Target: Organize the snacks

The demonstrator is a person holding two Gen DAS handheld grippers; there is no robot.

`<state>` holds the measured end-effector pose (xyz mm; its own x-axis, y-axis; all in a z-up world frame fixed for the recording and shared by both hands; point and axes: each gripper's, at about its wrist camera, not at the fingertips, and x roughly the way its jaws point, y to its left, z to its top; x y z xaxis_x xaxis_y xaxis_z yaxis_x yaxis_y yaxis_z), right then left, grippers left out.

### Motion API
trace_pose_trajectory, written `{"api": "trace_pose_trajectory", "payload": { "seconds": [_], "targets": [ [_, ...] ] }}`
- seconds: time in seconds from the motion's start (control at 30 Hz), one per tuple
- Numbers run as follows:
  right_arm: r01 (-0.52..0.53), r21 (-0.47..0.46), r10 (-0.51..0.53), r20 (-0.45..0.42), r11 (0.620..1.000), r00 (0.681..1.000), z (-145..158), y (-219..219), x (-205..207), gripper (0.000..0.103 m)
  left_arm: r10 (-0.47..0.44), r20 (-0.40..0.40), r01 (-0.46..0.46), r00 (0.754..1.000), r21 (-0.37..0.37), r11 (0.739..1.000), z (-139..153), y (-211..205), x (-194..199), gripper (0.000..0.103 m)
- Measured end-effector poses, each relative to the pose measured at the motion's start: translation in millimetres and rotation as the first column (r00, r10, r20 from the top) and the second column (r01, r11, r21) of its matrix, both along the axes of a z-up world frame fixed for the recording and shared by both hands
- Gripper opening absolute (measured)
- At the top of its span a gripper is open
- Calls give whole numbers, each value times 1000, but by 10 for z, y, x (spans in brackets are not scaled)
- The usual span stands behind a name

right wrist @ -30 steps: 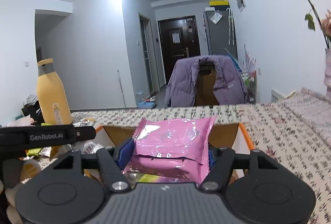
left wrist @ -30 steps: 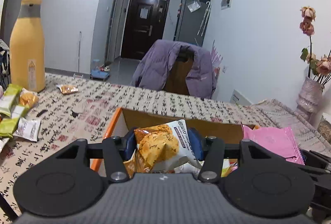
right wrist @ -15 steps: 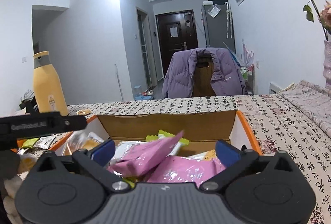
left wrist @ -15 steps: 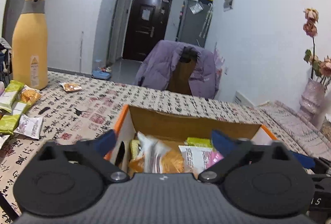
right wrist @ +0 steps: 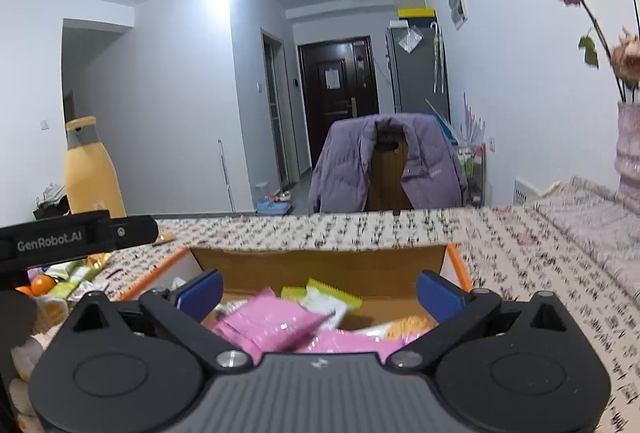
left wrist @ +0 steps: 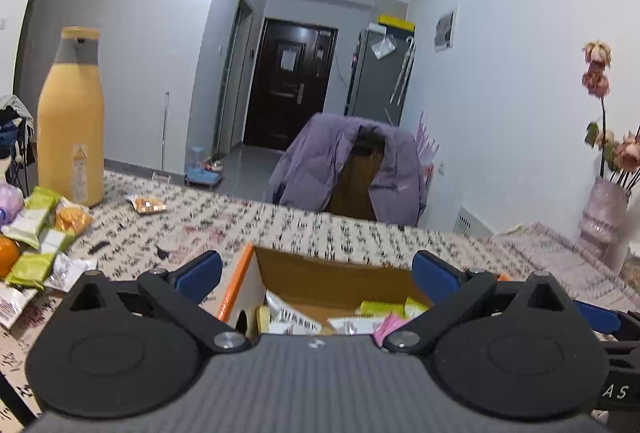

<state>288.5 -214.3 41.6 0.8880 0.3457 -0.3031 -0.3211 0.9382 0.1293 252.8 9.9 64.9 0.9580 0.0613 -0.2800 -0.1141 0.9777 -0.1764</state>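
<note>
Hovering over the cardboard box [left wrist: 332,273], the left hand-held gripper [left wrist: 316,269] is standing wide open, its blue fingertips [left wrist: 200,271] spread apart and gripping nothing. Beside it, the right hand-held gripper [right wrist: 320,287] is also gaping fully, with nothing between its blue pads [right wrist: 202,289]. Snacks are lying loose inside the box: pink packets [right wrist: 272,325], a yellow-green packet [right wrist: 332,293] and a white wrapper [left wrist: 294,317] are piling against each other on its floor. The box is sitting on the desk [left wrist: 280,229], which is wearing a cloth printed with black characters. More green packets [left wrist: 38,209] and an orange [left wrist: 8,257] are waiting on the desk's left side, near a tall yellow bottle [left wrist: 72,121]. A purple jacket [left wrist: 352,165] is draping over a chair beyond the desk.
</note>
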Motion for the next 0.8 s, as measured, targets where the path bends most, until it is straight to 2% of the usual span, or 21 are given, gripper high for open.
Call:
{"api": "trace_pose_trajectory", "payload": {
  "seconds": [0.2, 0.37, 0.53, 0.7, 0.8],
  "targets": [
    [-5, -9, 5, 35, 1000, 999, 191, -36, -272, 103, -4, 26, 4, 1000, -10, 1000, 161, -2, -270, 103],
    [-1, -1, 1, 47, 1000, 999, 268, -117, -572, 103, -27, 33, 26, 999, 15, 1000, 203, -50, -608, 103],
    [1, -8, -1, 50, 1000, 999, 252, -206, -917, 103, -38, 32, 36, 999, 41, 998, 182, -95, -1027, 103],
    [0, -7, 0, 40, 1000, 999, 142, -334, -1328, 103, -99, 5, 99, 995, 36, 994, 63, -135, -1454, 103],
    [0, -7, 0, 27, 1000, 1000, 61, -411, -1556, 103, -109, -20, 110, 994, 68, 992, -41, -175, -1661, 103]
  ]
}}
